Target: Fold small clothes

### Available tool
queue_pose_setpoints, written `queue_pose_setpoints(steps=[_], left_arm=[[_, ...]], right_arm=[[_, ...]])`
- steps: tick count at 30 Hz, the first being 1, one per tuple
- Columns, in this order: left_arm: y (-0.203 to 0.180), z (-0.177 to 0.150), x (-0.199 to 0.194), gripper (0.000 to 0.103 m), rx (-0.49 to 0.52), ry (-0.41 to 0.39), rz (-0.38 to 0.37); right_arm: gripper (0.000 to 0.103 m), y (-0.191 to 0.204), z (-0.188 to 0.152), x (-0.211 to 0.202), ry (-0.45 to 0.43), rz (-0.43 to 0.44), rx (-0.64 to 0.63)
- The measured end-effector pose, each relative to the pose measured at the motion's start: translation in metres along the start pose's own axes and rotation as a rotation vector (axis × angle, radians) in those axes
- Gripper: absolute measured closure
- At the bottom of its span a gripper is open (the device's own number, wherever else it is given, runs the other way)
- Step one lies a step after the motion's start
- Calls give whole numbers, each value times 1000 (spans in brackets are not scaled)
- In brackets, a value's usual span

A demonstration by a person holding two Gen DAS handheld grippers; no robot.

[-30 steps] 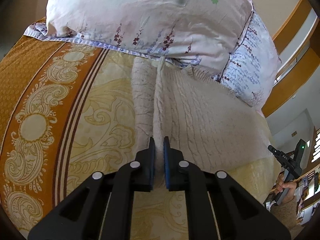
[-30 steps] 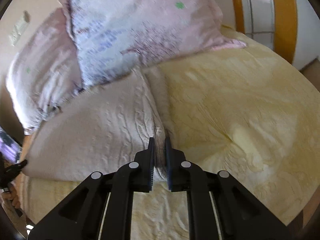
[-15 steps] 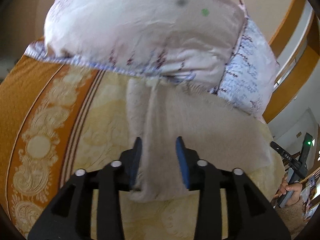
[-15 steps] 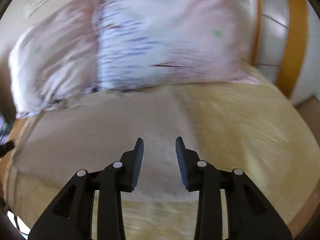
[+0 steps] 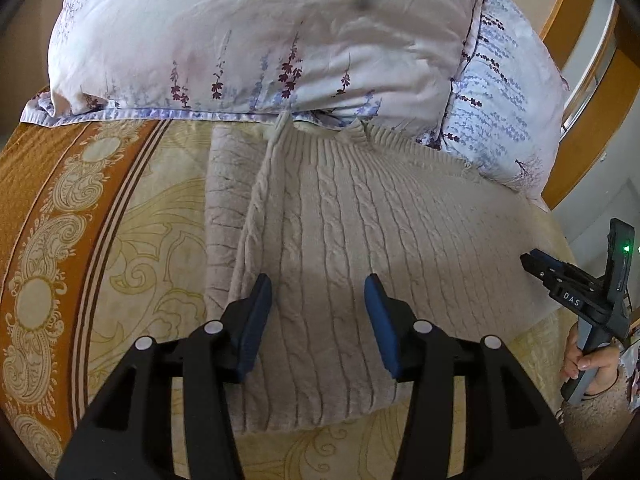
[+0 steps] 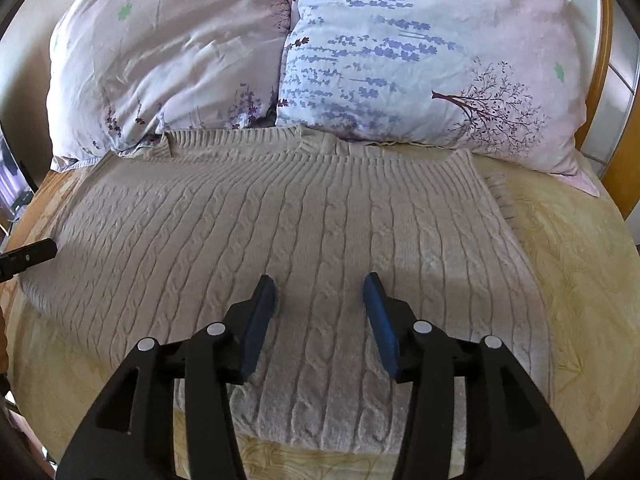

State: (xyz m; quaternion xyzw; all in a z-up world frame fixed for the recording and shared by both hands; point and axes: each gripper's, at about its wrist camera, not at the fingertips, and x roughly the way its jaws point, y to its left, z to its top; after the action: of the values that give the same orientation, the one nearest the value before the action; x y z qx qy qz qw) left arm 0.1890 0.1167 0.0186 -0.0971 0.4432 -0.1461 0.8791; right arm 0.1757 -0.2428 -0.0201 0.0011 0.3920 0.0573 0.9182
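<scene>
Bed (image 5: pixel 132 216) with yellow-orange patterned cover; two floral pillows (image 6: pixel 420 52) at head, wooden frame behind. Beige cable-knit sweater (image 6: pixel 320 216) flat on cover, top edge touching pillows. Left gripper (image 5: pixel 318 312) and right gripper (image 6: pixel 320 312) above sweater, jaws opening, gripping nothing, knit showing between fingers.

The sweater (image 6: pixel 304 216) is pale beige, knitted in cable and rib patterns. Beneath the sweater, the bedspread (image 5: pixel 132 248) is pale yellow with cream scrollwork, with an orange, brown-striped border left of the sweater. Behind the sweater, one pillow (image 6: pixel 168 60) is pinkish-white with purple flower sprigs; the other pillow (image 6: pixel 420 52) shows lavender-blue sprigs and a dark tree.
</scene>
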Motion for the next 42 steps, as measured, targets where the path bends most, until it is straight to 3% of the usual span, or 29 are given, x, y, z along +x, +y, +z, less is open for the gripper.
queue_pose_setpoints(steps=[4, 7, 15, 33, 36, 42], left_arm=[[24, 10, -18, 46, -141, -54, -108], [46, 22, -19, 43, -245, -60, -107], [81, 32, 12, 43, -435, 26, -131], [65, 34, 25, 44, -452, 16, -163], [64, 33, 27, 50, -460, 20, -172], [62, 30, 37, 73, -484, 54, -244]], right_arm=[[52, -1, 1, -1, 5, 6, -2], [51, -1, 0, 1, 2, 13, 9], [49, -1, 0, 1, 0, 21, 7], [49, -1, -2, 0, -12, 22, 7], [48, 0, -2, 0, -16, 24, 10], [48, 0, -3, -1, -22, 27, 20]])
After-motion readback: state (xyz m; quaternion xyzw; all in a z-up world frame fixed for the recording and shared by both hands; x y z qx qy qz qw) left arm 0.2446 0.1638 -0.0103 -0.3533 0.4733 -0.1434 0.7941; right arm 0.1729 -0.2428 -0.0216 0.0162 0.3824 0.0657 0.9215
